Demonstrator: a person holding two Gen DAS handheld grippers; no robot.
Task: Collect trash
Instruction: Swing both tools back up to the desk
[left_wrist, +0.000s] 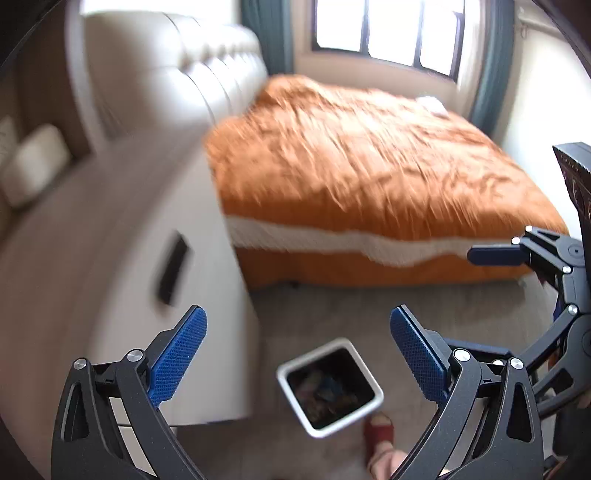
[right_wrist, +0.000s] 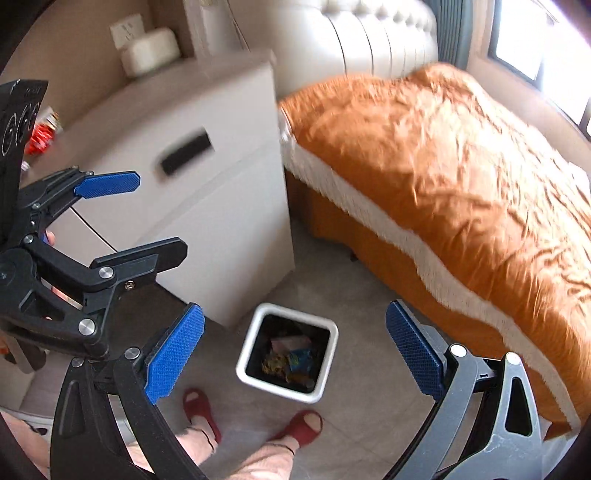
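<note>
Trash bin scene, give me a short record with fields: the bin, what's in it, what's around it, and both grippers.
bin: white square trash bin with a dark inside, standing upright on the grey floor
contents: colourful wrappers at the bottom
surroundings: white nightstand behind it, bed with orange bedspread to one side, person's feet in red slippers in front
left gripper: jaws open, empty
right gripper: jaws open, empty, above the bin
</note>
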